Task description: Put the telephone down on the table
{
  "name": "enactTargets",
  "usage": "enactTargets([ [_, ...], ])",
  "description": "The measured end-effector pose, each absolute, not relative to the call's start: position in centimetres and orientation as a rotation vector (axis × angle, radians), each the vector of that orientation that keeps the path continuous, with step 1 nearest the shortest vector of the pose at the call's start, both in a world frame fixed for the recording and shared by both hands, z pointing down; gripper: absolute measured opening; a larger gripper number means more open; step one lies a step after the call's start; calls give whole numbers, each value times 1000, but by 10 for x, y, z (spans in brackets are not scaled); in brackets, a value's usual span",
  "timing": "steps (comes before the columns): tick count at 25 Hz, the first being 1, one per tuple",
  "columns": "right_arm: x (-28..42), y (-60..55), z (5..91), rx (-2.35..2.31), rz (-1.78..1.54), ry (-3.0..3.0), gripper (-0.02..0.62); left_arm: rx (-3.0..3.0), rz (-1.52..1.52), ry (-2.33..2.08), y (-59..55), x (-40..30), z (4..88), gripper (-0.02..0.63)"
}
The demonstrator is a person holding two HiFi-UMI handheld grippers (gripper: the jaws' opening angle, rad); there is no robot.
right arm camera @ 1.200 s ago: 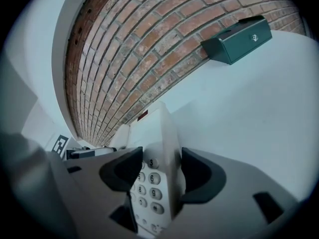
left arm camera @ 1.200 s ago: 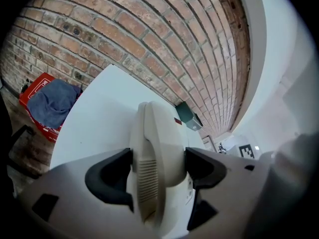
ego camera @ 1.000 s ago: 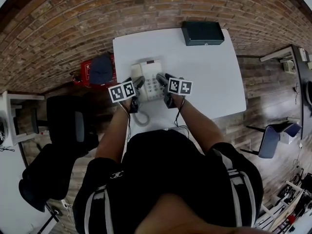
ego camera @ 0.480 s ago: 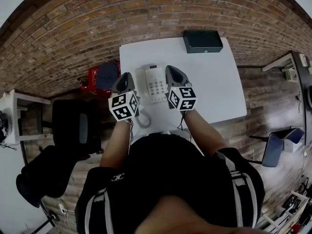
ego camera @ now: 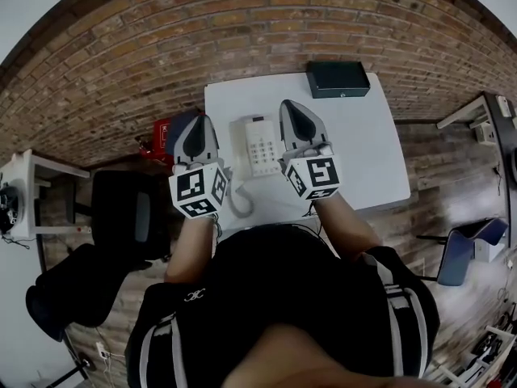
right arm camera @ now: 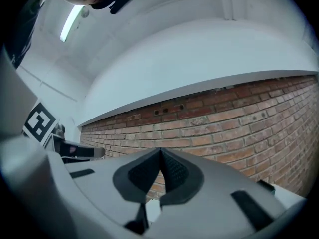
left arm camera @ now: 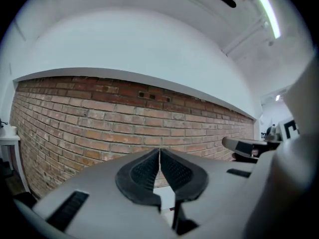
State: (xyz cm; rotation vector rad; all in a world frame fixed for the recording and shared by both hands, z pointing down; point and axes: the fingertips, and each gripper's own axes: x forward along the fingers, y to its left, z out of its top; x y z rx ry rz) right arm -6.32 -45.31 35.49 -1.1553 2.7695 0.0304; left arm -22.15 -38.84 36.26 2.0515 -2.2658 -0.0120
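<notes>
One telephone (ego camera: 257, 145) flat on the white counter (ego camera: 363, 152), keypad up, long axis running from the near edge toward the brick wall (ego camera: 242, 23), handset along its left side, coiled cord (ego camera: 238, 200) looping off the near end. One black box (ego camera: 338, 78) at the far right corner, well apart. Two grippers: left gripper (ego camera: 196, 132) and right gripper (ego camera: 299, 120), either side of the telephone and above it, jaws clenched on nothing, aimed at the wall. A second earlier: both low beside the telephone, jaws spread wide; since then lifted clear, telephone unmoved.
</notes>
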Motion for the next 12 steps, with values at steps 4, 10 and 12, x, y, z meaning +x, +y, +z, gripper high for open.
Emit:
enactTargets([
  [4, -59, -451, 369, -1169, -14, 2793, -3, 2031, 10, -2272, -382, -223, 370, 8],
  [10, -62, -446, 372, -1169, 22, 2810, -3, 2032, 22, -2252, -382, -217, 377, 3],
  [12, -65, -445, 370, -1167, 35, 2812, -3, 2028, 24, -2253, -383, -217, 378, 2],
])
